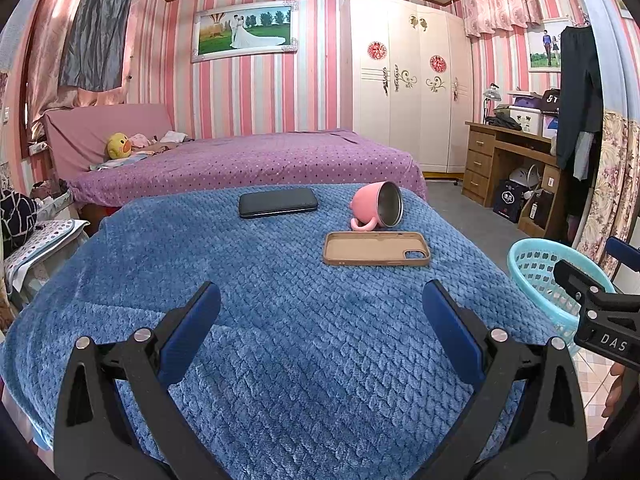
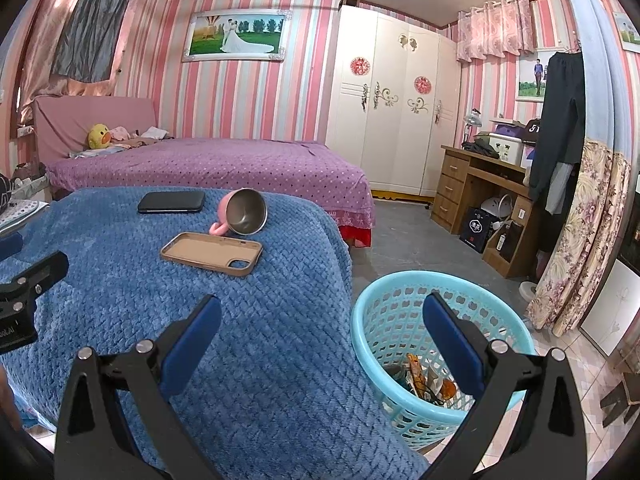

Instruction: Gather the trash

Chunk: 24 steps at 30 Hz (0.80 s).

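1. Your trash [image 2: 430,382] lay at the bottom of the light blue basket [image 2: 372,344]: crumpled wrappers in orange, white and dark tones, too jumbled to name singly.
2. The basket stood on the floor just beside the right edge of the tabletop, whose blue blanket [image 2: 248,344] draped down next to it.
3. On the blanket you had a tan phone case [image 1: 376,249] lying open side up, a pink mug [image 1: 378,205] tipped on its side just behind it with its steel inside facing right, and a black phone [image 1: 278,202] further left, apart from both.
4. You held the right hand-held gripper [image 2: 322,322] above the tabletop's right edge, its jaws spread wide and holding nothing; one blue pad [image 2: 452,344] showed in front of the basket, the other over the blanket.
5. You held the left hand-held gripper [image 1: 322,310] low over the middle of the blanket, jaws likewise spread wide and empty, pointing toward the phone case.
6. Only the right wrist view showed the basket's contents; the left wrist view caught just part of its rim [image 1: 532,258] behind the other gripper's black body.
7. Both views showed the purple bed [image 1: 248,160] and the white wardrobe [image 1: 408,80] beyond.
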Tool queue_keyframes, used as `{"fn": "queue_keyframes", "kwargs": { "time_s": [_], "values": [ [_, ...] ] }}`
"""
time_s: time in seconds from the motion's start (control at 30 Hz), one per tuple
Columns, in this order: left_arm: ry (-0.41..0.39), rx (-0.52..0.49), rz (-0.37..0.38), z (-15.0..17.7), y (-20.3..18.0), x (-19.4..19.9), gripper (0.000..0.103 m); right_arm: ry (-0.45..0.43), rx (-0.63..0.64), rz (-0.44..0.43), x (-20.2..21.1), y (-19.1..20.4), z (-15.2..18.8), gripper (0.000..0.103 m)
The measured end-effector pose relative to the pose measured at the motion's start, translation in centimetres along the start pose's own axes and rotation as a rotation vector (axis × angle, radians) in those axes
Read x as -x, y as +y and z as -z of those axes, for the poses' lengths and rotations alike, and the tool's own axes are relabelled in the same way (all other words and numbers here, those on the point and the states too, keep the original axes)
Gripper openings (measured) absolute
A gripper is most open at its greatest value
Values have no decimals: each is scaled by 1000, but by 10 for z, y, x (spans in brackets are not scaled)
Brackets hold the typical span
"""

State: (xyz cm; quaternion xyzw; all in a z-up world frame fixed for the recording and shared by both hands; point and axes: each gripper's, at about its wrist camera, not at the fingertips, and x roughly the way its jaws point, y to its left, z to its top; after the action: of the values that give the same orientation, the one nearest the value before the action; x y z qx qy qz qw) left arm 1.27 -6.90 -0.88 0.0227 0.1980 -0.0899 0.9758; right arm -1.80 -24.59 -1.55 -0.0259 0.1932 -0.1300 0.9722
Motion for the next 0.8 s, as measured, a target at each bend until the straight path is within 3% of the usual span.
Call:
{"fn": "queue_keyframes", "kwargs": {
  "time_s": [0.8],
  "values": [
    [2,5,5,1,2,0,98,1,-1,1,1,-2,1,98]
  ]
}}
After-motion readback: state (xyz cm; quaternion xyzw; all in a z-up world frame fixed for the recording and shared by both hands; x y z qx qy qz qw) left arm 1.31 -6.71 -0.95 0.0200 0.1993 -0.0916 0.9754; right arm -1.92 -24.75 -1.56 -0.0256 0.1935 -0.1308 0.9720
